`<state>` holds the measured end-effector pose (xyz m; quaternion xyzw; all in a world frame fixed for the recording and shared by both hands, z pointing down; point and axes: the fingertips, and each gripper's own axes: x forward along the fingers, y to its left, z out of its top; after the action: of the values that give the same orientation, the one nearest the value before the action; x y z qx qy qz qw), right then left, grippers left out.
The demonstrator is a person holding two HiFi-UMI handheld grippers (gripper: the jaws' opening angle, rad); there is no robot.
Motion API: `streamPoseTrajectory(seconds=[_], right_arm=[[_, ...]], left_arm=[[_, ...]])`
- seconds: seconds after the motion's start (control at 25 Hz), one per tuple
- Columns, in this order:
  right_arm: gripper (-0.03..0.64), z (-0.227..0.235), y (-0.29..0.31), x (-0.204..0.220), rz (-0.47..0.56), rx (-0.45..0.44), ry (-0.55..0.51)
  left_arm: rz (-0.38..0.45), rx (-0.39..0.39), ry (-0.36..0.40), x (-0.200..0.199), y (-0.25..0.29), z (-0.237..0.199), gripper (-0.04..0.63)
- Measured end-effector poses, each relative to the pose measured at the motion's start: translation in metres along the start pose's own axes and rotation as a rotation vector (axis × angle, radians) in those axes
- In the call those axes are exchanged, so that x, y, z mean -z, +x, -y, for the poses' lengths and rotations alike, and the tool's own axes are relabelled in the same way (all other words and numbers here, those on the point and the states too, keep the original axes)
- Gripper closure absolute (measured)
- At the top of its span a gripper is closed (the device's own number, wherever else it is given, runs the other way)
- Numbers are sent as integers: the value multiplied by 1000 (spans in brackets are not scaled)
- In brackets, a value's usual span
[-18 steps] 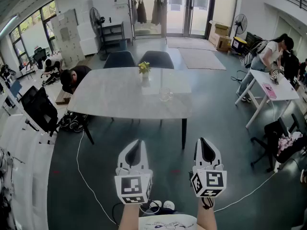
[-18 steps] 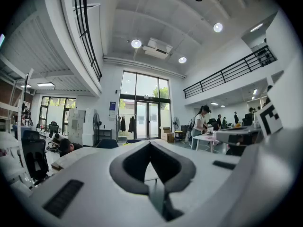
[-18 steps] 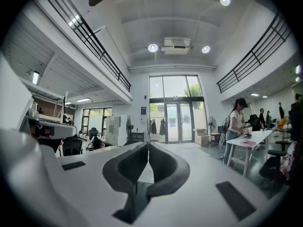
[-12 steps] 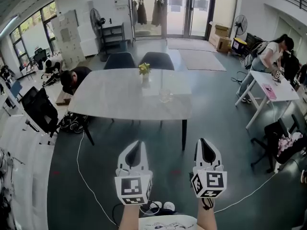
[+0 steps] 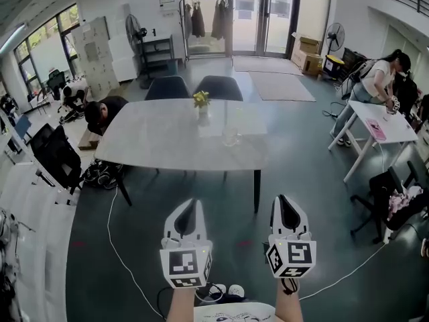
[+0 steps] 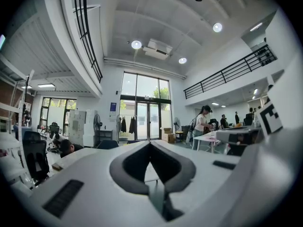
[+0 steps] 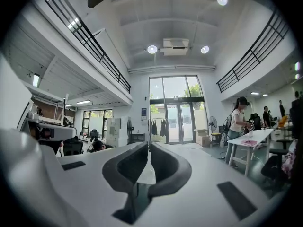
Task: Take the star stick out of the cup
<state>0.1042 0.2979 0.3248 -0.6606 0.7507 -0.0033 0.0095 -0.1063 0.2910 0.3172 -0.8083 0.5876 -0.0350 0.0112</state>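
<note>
Grey table [image 5: 157,138], vase of yellow flowers [image 5: 202,107], white desk [image 5: 392,127] at right

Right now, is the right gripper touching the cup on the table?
Apart. Head view shows floor between the right gripper and the table holding the cup.

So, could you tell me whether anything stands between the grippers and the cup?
Nothing visible: only floor and tabletop lie between the left gripper, the right gripper and the cup; the flower vase stands beyond it.
</note>
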Motion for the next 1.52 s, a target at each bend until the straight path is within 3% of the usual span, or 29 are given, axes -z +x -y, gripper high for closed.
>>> streamPoseTrajectory(seconds=[0.12, 0.2, 0.24, 1.04, 1.52], right_arm=[[587, -2, 2, 0, -3, -16, -19], [450, -5, 3, 0, -7, -51, -12], [437, -6, 4, 0, -10, -64, -9], [430, 23, 6, 9, -16, -123, -9], [430, 36, 69, 17, -23, -102, -11]], left_arm=[[0, -5, 1, 0, 1, 0, 595], [1, -11, 1, -1, 1, 1, 595], [2, -15, 1, -1, 1, 2, 595], [-23, -88, -2, 11, 2, 26, 595], [-25, -66, -8, 15, 68, 7, 595]])
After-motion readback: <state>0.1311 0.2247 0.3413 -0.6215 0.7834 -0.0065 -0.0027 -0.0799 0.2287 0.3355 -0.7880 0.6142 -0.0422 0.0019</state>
